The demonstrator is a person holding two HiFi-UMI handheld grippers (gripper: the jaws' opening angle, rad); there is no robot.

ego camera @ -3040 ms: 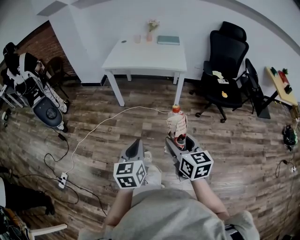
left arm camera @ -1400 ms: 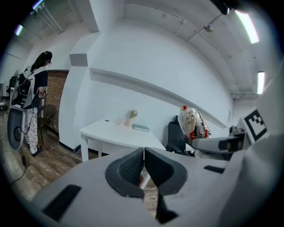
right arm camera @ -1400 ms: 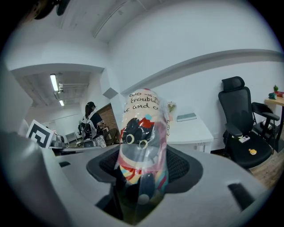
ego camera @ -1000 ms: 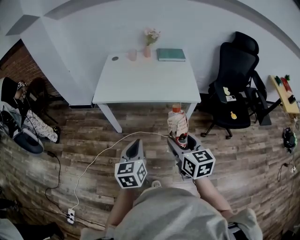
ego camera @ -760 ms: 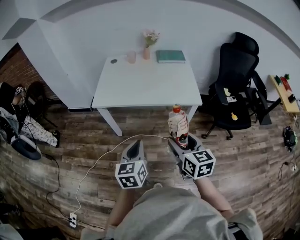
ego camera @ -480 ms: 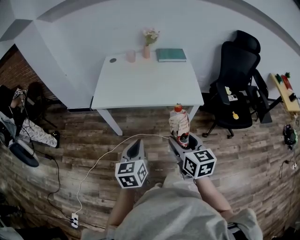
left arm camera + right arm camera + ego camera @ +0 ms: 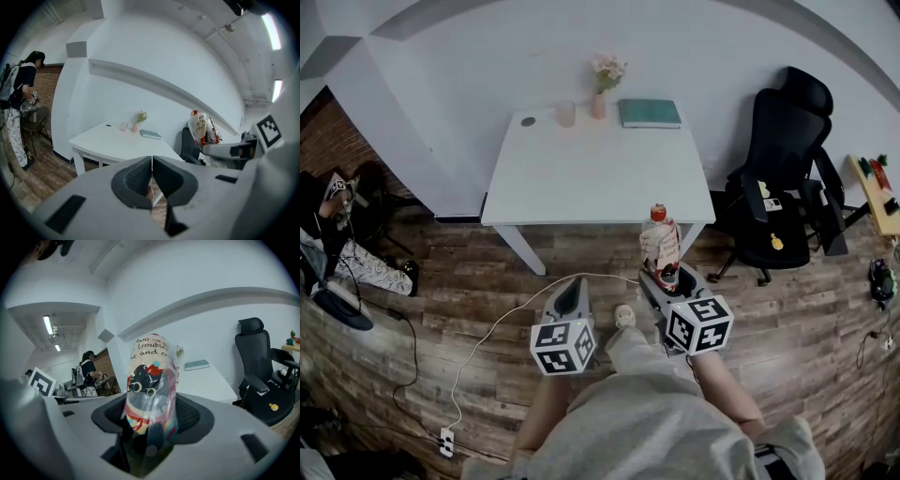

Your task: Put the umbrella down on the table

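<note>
Right gripper [image 7: 662,278] clamps one folded umbrella [image 7: 658,242] upright, in front of the white table [image 7: 600,173], not on it. Left gripper [image 7: 572,289] jaws are together, empty. Only the right gripper view shows the umbrella's cartoon print. Table holds one vase [image 7: 598,103], one cup [image 7: 566,114], one book [image 7: 650,113].

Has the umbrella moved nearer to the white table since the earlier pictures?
Yes. The umbrella, held in the right gripper, has come forward toward the white table; its top now overlaps the table's front edge.
</note>
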